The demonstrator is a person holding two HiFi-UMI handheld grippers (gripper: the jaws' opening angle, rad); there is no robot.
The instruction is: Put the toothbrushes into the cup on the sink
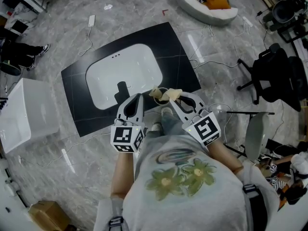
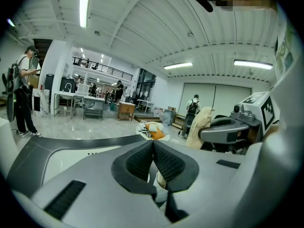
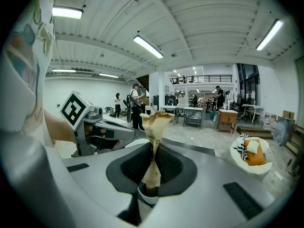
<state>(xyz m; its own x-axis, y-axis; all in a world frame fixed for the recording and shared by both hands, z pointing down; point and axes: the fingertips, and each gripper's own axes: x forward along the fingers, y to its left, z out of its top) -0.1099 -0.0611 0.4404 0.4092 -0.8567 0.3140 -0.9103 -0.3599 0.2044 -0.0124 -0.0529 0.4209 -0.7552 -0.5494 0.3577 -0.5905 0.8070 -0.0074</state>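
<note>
Paper-wrapped toothbrush [image 3: 154, 127] looks light and its wrapper soft and crushable. The right tongs [image 3: 152, 150] pinch it mid-length, just above the cup [image 1: 163, 88] at the basin's [image 1: 122, 73] 4 o'clock on the black surface [image 1: 77, 83]. The left tongs [image 2: 153, 145] are closed and empty. A hold on the stiff handle is safest.

Head view: mounted above the person, facing steeply down, well back from the left gripper [image 1: 138, 98] and right gripper [image 1: 174, 98]. The sink [image 1: 144, 61] lies beyond their fingertips. Left gripper view and right gripper view: each sits close behind its own fingers, facing roughly level across the hall. Shared by all three: the floor cushion [image 3: 251, 153] (far ahead of the fingers).
</note>
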